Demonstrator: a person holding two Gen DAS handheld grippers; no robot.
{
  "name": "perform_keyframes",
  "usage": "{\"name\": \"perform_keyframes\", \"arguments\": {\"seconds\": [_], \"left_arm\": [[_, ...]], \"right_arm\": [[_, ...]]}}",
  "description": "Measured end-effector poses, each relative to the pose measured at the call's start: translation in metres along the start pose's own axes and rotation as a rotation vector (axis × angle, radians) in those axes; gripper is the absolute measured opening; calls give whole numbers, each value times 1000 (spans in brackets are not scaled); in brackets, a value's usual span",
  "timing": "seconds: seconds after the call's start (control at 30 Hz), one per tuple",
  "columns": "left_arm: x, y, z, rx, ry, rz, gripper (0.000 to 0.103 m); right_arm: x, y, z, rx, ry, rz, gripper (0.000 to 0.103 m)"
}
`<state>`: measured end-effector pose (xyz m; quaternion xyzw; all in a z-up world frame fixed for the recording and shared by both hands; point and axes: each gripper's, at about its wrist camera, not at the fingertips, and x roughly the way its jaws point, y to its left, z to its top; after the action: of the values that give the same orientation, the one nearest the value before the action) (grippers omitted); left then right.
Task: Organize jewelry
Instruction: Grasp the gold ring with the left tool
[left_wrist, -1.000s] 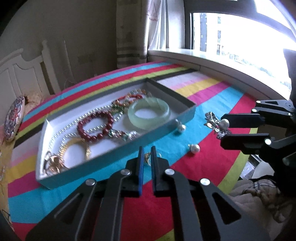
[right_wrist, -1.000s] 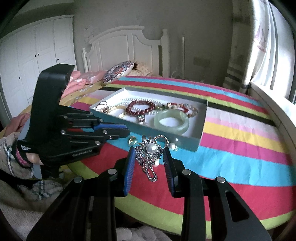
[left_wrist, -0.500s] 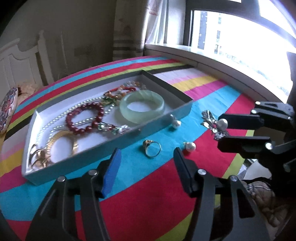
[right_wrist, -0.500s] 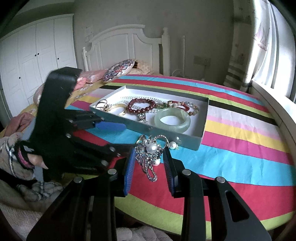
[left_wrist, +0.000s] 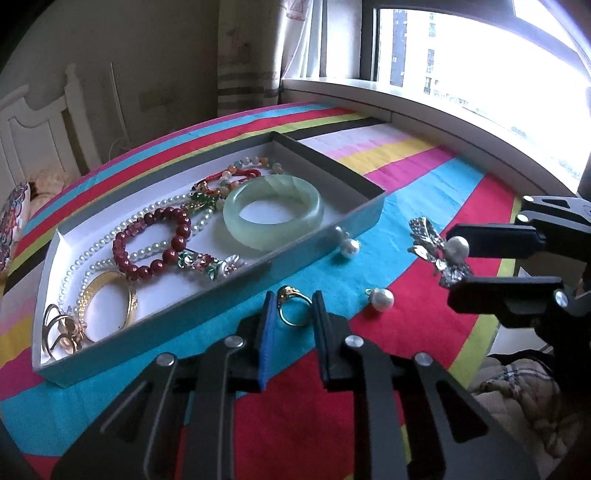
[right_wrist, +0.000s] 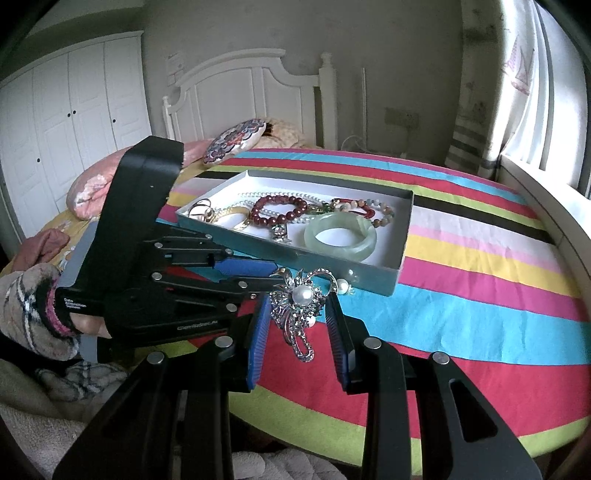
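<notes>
Striped cloth (left_wrist: 424, 206) in red, blue, yellow and pink covered the round worktop, with a window behind it on the right and a white headboard (right_wrist: 258, 96) at the far wall. On the cloth lay a shallow grey box (left_wrist: 321, 254) holding a pale green bangle (left_wrist: 273, 212), a dark red bead bracelet (left_wrist: 155, 240), a white pearl strand (left_wrist: 110, 240) and a gold bangle (left_wrist: 107, 306) toward its left end.

Just in front of the box's near wall lay a gold ring (left_wrist: 293, 304) on a blue stripe. The left gripper (left_wrist: 293, 310) had its fingers set narrowly around that ring; they had just been closing, and the pads stood at the ring's two sides, though whether they pressed on it could not be told. Two loose pearl earrings (left_wrist: 380, 298) lay near, to the right of the ring.

Further right, the right gripper (right_wrist: 297, 317) held a silver brooch (right_wrist: 299, 306) with a pearl centre between its fingers, raised above the cloth. A patterned sleeve (right_wrist: 33, 310) showed behind the left tool.
</notes>
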<state>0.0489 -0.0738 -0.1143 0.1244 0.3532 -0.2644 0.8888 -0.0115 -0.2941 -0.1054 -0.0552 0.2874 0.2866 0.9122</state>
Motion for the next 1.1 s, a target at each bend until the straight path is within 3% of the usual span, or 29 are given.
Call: {"name": "perform_keyframes", "arguments": {"seconds": [0.03, 0.07, 0.3, 0.53, 0.7, 0.77, 0.83, 0.93, 1.03, 1.1], "left_arm": [[-1, 0, 0, 1, 3, 0, 2], [-2, 1, 0, 0, 2, -2, 0], [1, 5, 0, -17, 16, -10, 2], [7, -3, 11, 53, 50, 23, 4], [0, -3, 12, 21, 28, 4, 31], [-9, -4, 13, 0, -7, -2, 52], [-11, -8, 15, 4, -19, -6, 56], [-3, -16, 17, 29, -2, 3, 55], [16, -20, 17, 48, 48, 25, 32], [19, -15, 18, 16, 42, 9, 29]], "right_arm": [[0, 0, 0, 1, -1, -1, 31], [0, 0, 0, 1, -2, 0, 31], [0, 0, 0, 1, 0, -1, 31], [1, -2, -1, 7, 2, -1, 31], [-1, -3, -2, 14, -1, -2, 31], [-1, -5, -2, 20, -1, -2, 31], [-1, -6, -3, 21, -1, -3, 31], [-3, -7, -3, 24, -8, -6, 31], [-5, -10, -3, 32, -12, -10, 31], [-6, -12, -4, 37, -13, -11, 31]]}}
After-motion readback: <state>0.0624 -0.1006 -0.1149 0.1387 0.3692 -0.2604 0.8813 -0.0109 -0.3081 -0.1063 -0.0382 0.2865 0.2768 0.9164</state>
